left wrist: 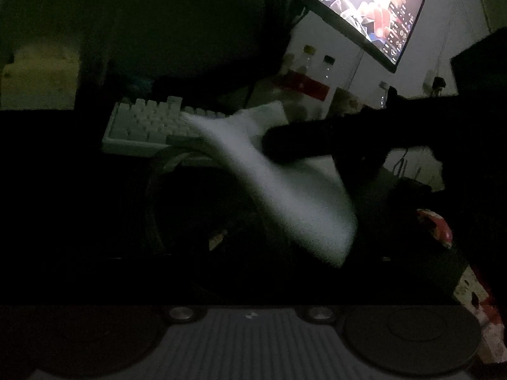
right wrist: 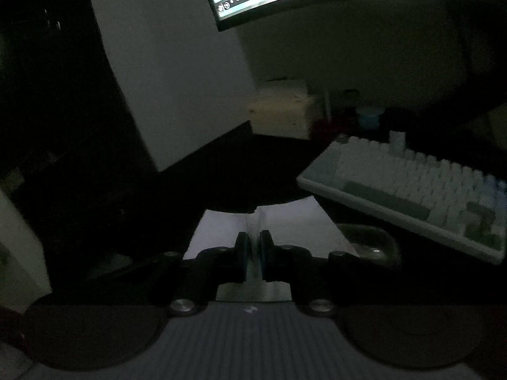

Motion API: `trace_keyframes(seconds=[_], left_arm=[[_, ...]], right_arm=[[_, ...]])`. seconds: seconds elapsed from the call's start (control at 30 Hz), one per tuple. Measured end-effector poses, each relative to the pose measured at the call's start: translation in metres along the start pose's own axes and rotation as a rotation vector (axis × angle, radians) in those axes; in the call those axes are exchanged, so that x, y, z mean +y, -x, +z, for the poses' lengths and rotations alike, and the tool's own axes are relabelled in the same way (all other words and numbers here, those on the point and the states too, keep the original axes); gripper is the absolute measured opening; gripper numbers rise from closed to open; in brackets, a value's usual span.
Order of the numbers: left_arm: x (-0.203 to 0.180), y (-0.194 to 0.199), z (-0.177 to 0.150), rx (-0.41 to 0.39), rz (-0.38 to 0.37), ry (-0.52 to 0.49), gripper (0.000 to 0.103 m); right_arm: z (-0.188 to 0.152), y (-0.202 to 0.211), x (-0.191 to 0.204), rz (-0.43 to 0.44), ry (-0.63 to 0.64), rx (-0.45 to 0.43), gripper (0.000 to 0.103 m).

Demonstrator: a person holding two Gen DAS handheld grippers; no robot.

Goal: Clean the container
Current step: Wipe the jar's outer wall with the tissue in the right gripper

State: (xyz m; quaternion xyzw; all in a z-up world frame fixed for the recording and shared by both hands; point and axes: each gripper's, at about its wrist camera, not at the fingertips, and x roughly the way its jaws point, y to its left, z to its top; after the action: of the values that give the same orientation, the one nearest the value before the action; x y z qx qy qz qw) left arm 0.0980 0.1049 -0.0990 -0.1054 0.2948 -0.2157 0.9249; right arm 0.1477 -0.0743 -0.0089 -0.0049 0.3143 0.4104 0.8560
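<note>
Right gripper (right wrist: 252,247) is clenched on a white tissue (right wrist: 263,221), the sheet pinched upright between its blue-lined pads, and I judge that grip is there so the loose end can be dragged around inside the container. From the left wrist view I see that same tissue (left wrist: 285,196) hanging off the dark right gripper (left wrist: 285,145) and drooping over the container (left wrist: 164,171), a dark round vessel whose pale rim just catches the light. Its inside is too dark for me to read. As for the left gripper, its fingers are lost in the darkness of its own view, so I cannot tell whether it holds the container or stands released.

Room is tight at the back: a white keyboard (left wrist: 149,123) sits just beyond the rim, with bottles (left wrist: 317,66) and a lit monitor (left wrist: 364,6) behind. Beside the container on the right lies something red and patterned (left wrist: 437,228). I judge wiping strokes should stay short and inside the rim.
</note>
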Motion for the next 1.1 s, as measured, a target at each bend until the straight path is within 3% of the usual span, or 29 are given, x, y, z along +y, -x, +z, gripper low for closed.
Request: trace_keyframes(seconds=[0.1, 0.2, 0.27, 0.33, 0.43, 0.57, 0.6, 0.7, 0.8, 0.87, 0.93, 1.0, 1.1], left_arm=[[0.0, 0.001, 0.0, -0.006, 0.021, -0.004, 0.055], [0.0, 0.002, 0.0, -0.014, 0.054, -0.011, 0.055], [0.0, 0.003, 0.001, -0.018, 0.058, -0.013, 0.055], [0.0, 0.002, 0.001, -0.02, 0.05, -0.012, 0.052], [0.003, 0.002, 0.001, -0.028, 0.031, -0.001, 0.035], [0.005, 0.005, 0.0, -0.065, -0.055, 0.02, 0.012], [0.005, 0.006, -0.001, -0.082, -0.082, 0.023, 0.01], [0.006, 0.009, -0.002, -0.102, -0.171, 0.032, 0.01], [0.018, 0.013, 0.001, -0.108, -0.303, 0.131, 0.01], [0.02, 0.016, 0.002, -0.123, -0.339, 0.154, 0.01], [0.016, 0.018, 0.002, -0.122, -0.307, 0.122, 0.012], [0.008, 0.019, 0.002, -0.107, -0.239, 0.071, 0.032], [-0.012, 0.018, 0.0, -0.066, -0.128, -0.049, 0.043]], right_arm=[[0.001, 0.001, -0.016, -0.136, -0.025, 0.0, 0.01], [0.004, -0.002, -0.031, -0.197, -0.077, 0.0, 0.01], [0.005, -0.006, -0.026, -0.159, -0.064, -0.004, 0.01], [0.004, -0.009, -0.015, -0.068, -0.042, 0.001, 0.01], [0.002, -0.011, 0.0, 0.007, -0.001, 0.005, 0.01], [0.003, -0.01, -0.003, -0.045, -0.003, -0.006, 0.01], [0.003, -0.01, -0.006, -0.06, -0.012, -0.007, 0.01], [0.001, -0.006, -0.015, -0.073, -0.033, -0.009, 0.01], [-0.002, -0.001, -0.02, -0.08, -0.041, -0.005, 0.01], [-0.003, 0.0, -0.021, -0.081, -0.043, -0.005, 0.01], [-0.004, 0.001, -0.023, -0.076, -0.048, -0.007, 0.01], [-0.004, 0.001, -0.023, -0.073, -0.046, -0.011, 0.01], [-0.003, -0.002, -0.022, -0.071, -0.038, -0.017, 0.01]])
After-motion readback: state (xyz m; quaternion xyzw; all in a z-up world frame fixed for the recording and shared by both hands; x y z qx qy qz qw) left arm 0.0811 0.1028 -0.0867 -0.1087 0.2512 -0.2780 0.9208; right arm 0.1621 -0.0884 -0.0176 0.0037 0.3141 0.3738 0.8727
